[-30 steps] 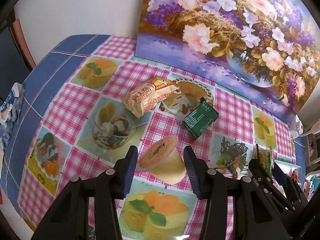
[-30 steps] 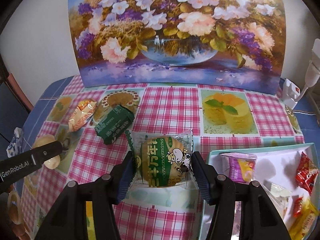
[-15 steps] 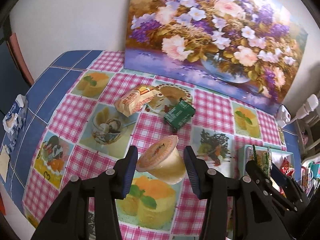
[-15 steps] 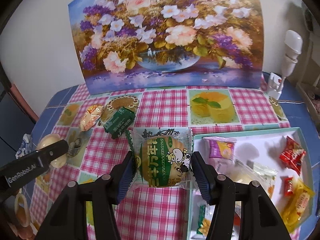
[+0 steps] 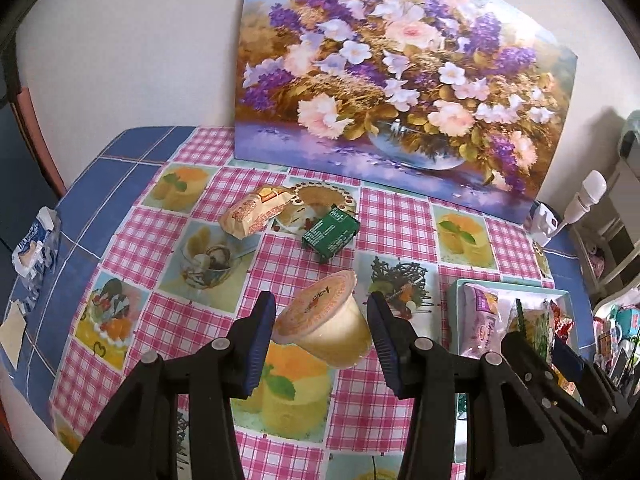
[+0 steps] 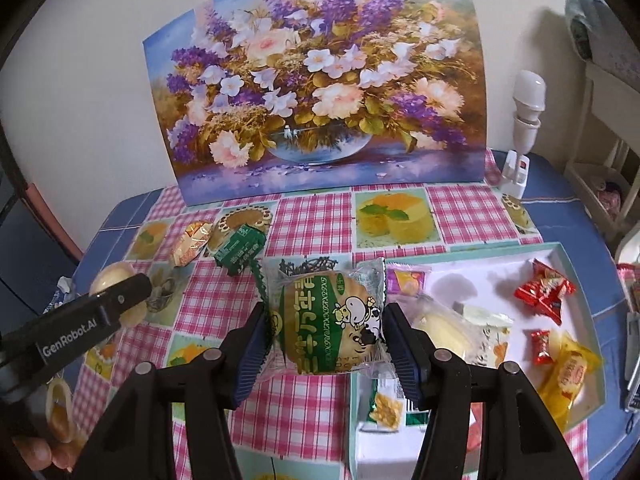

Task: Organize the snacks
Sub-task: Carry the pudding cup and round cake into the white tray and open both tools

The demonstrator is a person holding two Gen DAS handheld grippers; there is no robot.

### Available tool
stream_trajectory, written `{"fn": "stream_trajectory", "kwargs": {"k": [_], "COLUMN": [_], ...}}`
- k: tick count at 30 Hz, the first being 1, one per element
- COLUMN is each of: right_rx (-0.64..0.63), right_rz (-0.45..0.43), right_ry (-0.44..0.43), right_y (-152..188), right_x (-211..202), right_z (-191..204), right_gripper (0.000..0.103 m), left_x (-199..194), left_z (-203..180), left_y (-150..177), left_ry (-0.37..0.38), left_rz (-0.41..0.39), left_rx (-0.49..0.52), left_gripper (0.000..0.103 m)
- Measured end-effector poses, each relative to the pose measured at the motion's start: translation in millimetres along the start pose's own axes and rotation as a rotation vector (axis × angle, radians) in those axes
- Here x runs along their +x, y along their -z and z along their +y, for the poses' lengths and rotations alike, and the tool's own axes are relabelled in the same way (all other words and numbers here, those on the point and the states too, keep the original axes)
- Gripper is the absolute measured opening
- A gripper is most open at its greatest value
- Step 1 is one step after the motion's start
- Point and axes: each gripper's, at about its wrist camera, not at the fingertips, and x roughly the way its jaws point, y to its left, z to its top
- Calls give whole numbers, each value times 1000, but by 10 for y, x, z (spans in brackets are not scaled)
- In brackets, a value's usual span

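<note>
Right wrist, tray (image 6: 576, 248) front edge cut off

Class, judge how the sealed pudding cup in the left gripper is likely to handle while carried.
The pudding cup hangs tilted, so it may slip. Its walls taper, so the left gripper likely grips poorly. The foil lid looks thin, probably puncturable.

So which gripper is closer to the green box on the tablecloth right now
Left. The left gripper, carrying the pudding cup, hangs just in front of the green box; the right gripper, holding the cake packet, sits further off, beside the tray.
</note>
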Motion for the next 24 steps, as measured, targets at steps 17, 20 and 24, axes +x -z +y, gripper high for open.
{"fn": "stream_trajectory", "kwargs": {"k": [17, 20, 24], "right_rx": [92, 114, 178], "right_rz": [10, 4, 0], "right_ry": [24, 74, 117], "right_y": [-23, -47, -64], "right_x": [-85, -115, -152], "right_z": [-409, -580, -863], "right_gripper": [61, 61, 61], "left_x": [-60, -28, -7], "left_z": [-542, -677, -932], "left_y": [107, 142, 224], "left_ry": [47, 85, 117], "left_rz": [5, 29, 51], "left_rx": [129, 147, 204], "left_gripper": [49, 49, 49]}}
